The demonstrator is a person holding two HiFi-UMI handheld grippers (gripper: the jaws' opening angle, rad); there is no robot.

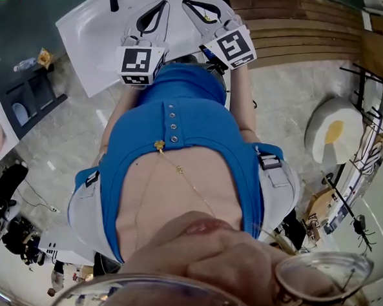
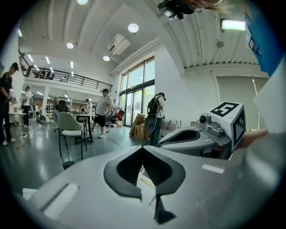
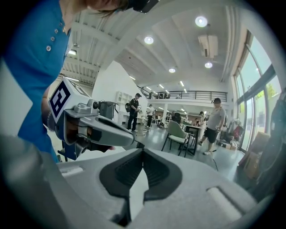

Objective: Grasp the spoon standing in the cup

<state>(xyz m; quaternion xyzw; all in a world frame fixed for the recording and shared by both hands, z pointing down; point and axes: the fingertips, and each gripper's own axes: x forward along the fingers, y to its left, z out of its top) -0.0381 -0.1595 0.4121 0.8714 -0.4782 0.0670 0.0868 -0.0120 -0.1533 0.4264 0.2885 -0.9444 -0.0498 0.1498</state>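
Over the white table [image 1: 87,39]: two clenched grippers.
Side by side, the left gripper [image 1: 164,3] and right gripper [image 1: 187,1] have jaws pressed together.

I can read no words, numbers or brand names in any view. The only printed signs are black-and-white square patterns on the left marker cube [image 1: 141,63] of the left gripper [image 1: 165,2] and on the right marker cube [image 1: 235,47] of the right gripper [image 1: 185,1] (coded blocks, not letters). Any print on the cardboard boxes [image 2: 139,129] is too small to read.
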